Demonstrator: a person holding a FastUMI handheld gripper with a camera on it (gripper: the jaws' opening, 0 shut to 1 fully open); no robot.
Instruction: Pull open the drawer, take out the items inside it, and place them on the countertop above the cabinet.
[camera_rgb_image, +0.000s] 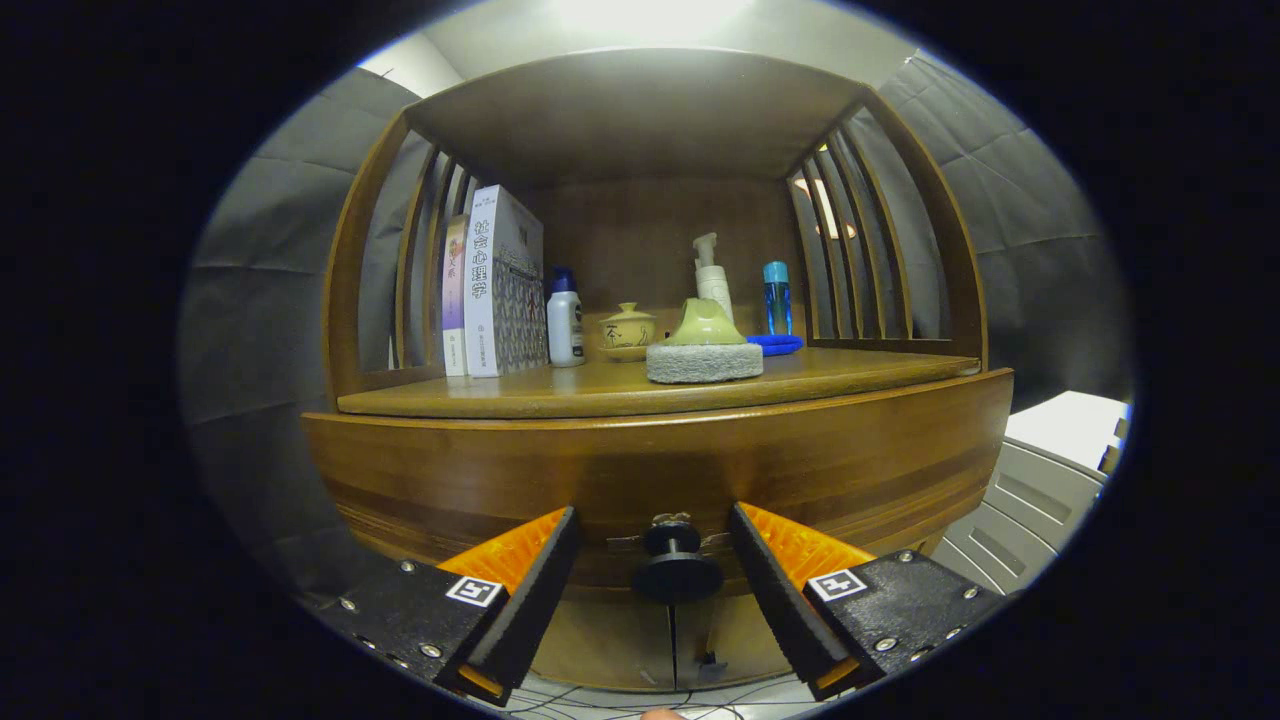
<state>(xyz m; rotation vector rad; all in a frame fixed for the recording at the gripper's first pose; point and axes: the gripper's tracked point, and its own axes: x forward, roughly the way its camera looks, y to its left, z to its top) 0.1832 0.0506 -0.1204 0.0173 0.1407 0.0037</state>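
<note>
hand-held gripper (675, 570) sits spread wide either side of the drawer knob (677, 565), not touching yet; drawer (660, 470) looks closed under the desk (620, 392); I'd center, pinch the knob, pull straight back

Bright overhead light above cabinet (650, 440), blown-out glare on ceiling. Shelf interior dim, back panel in shadow. Countertop (560, 395) evenly lit, soft sheen on wood. Strong fisheye bowing at edges, drawer front (450, 480) curved. Centre sharp. Gripper (654, 528) fingers spread, slightly soft, shaded beneath.
</note>
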